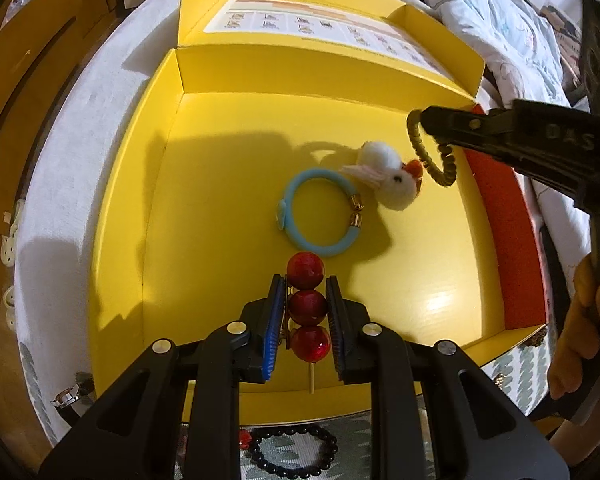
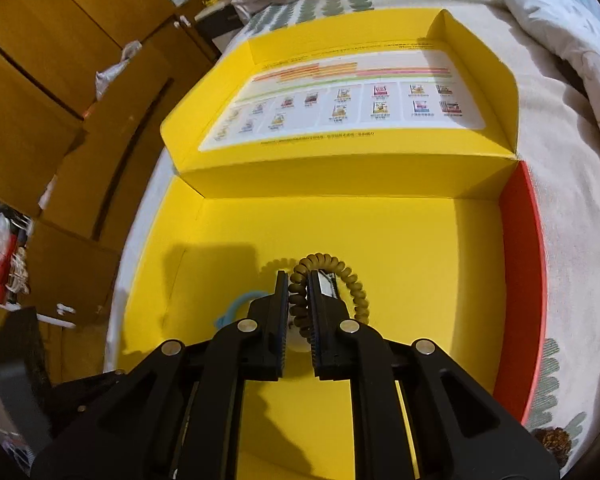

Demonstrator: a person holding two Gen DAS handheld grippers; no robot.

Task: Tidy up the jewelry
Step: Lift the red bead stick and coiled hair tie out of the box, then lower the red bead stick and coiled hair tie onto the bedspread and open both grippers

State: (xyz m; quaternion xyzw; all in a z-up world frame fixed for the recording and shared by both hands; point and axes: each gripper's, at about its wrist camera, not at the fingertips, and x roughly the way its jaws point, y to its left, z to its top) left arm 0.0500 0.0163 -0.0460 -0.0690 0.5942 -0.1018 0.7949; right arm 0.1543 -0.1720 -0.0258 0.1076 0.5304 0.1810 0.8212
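- Your left gripper [image 1: 305,312] is clamped on the red bead stick [image 1: 307,307] over the yellow box [image 1: 228,184].
- Your right gripper [image 2: 299,300] is fully closed, pinching the olive spiral hair tie [image 2: 300,296].

Raised letters reading "DAS" are showing on the black side of the right gripper [image 1: 414,114] in the left wrist view. A printed chart [image 2: 352,104] is lying inside the yellow box lid [image 2: 496,80], its lines of print too small to read.
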